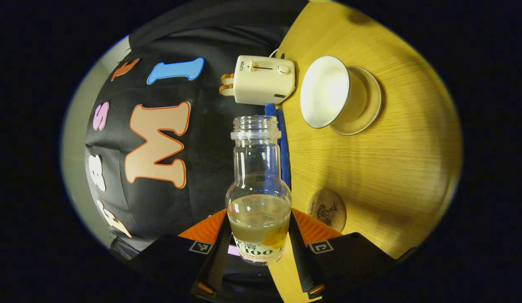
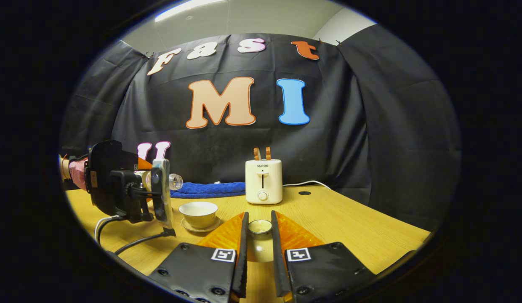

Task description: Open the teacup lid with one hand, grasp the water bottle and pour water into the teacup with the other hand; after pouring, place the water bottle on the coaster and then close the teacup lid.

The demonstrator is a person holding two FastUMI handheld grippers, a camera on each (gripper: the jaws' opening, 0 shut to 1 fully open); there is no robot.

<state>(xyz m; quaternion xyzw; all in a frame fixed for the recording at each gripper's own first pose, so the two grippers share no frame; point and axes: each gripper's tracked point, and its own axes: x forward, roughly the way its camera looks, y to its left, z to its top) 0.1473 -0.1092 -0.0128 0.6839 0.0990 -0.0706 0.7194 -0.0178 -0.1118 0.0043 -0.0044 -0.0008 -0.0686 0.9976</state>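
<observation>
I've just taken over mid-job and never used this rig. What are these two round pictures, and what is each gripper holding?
A person holds a two-finger gripper in each hand; a camera rides on each one. In the left gripper view, the left gripper is shut on an uncapped bottle, tipped sideways, some liquid inside. In the right gripper view, the right gripper holds the lid. On the wooden table stand the open teacup on its saucer, a toaster, a blue towel and a round coaster.
</observation>
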